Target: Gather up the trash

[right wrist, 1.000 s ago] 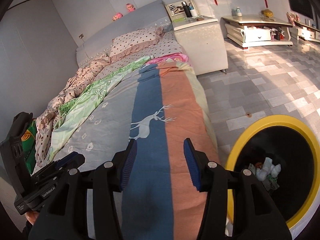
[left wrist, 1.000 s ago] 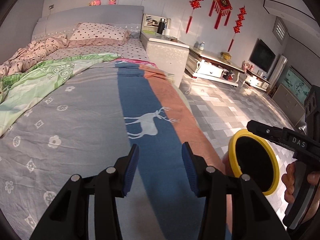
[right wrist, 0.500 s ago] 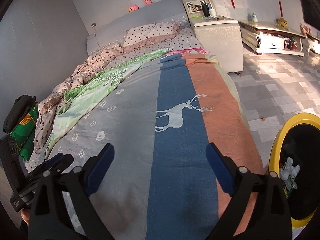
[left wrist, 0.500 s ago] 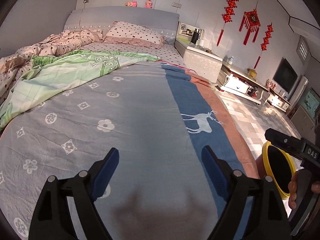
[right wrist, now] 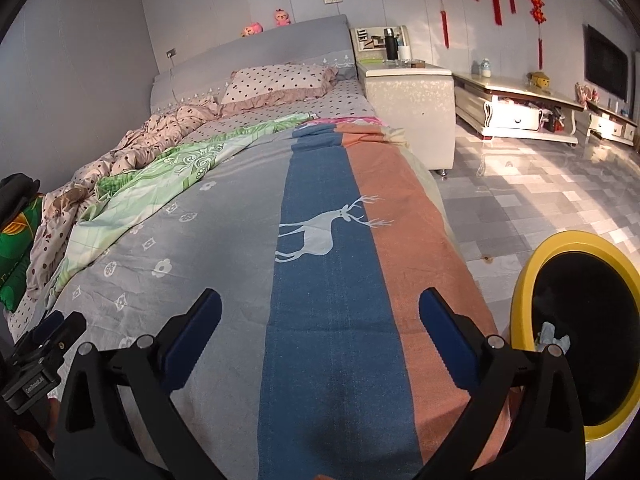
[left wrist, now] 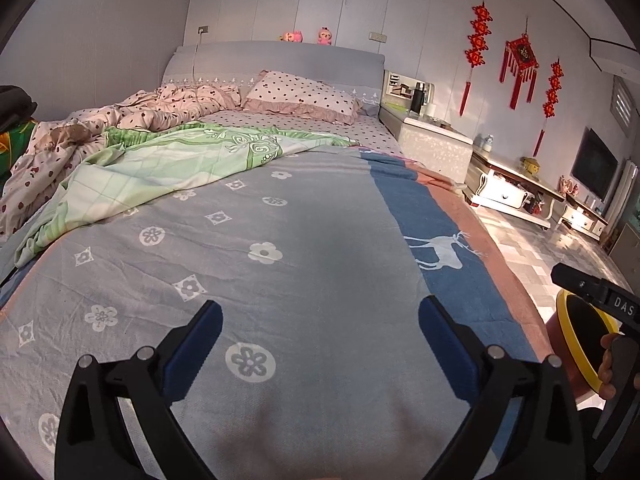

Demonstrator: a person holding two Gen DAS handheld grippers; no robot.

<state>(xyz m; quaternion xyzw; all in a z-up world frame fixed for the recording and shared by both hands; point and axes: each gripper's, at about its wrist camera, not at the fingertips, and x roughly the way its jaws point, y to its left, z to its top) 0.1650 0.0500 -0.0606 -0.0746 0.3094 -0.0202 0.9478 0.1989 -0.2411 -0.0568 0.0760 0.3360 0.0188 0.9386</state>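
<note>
A yellow-rimmed trash bin [right wrist: 580,328] stands on the floor at the bed's right side, with crumpled pale trash [right wrist: 554,334] inside; it also shows in the left wrist view [left wrist: 580,344], partly behind the other gripper's body. My left gripper [left wrist: 320,340] is open wide and empty above the grey flowered blanket [left wrist: 240,240]. My right gripper [right wrist: 320,332] is open wide and empty above the blue deer stripe [right wrist: 320,236]. No loose trash shows on the blanket.
Green quilt [left wrist: 160,164], spotted bedding and a pillow [left wrist: 304,96] lie toward the headboard. A white nightstand [right wrist: 408,96], low TV cabinet [right wrist: 520,108] and tiled floor [right wrist: 540,196] are to the right. A green bag [right wrist: 16,240] sits at the bed's left.
Both grippers have opened from narrow to wide. Both views have pulled back and swung left, so more of the bed shows and the bin sits further right.
</note>
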